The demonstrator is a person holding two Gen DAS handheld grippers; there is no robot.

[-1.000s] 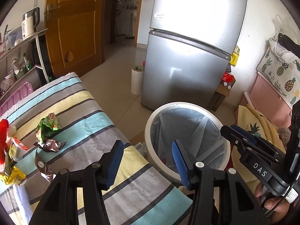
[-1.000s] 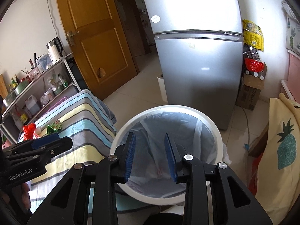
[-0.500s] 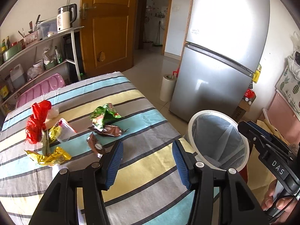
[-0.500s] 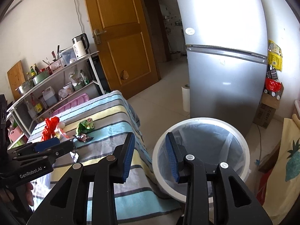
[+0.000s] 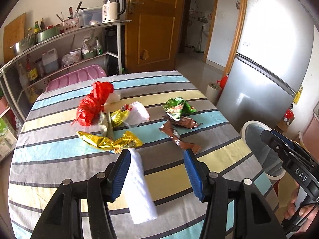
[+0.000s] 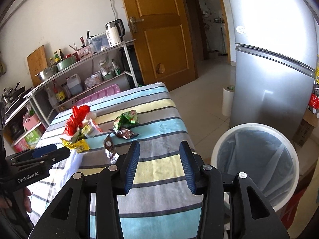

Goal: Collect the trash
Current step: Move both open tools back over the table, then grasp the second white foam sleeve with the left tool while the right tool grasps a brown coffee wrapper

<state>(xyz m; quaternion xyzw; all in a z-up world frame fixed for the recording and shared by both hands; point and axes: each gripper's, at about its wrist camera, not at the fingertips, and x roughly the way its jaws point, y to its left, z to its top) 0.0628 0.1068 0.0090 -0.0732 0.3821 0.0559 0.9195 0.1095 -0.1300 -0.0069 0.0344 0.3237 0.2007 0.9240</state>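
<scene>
— Where was the trash?

— On the striped table, mid-frame: a red bag, a gold wrapper, a green wrapper, brown wrappers and a white tissue.

— And the claws?

— The left claw and right claw were both opening, with nothing gripped. The white bin stood at lower right.

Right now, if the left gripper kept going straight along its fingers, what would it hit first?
Probably the striped tablecloth just short of the brown wrapper. The left gripper is empty, its jaws opening, and tilts down at the table. The white tissue lies by its left finger. Depth is unclear.
</scene>
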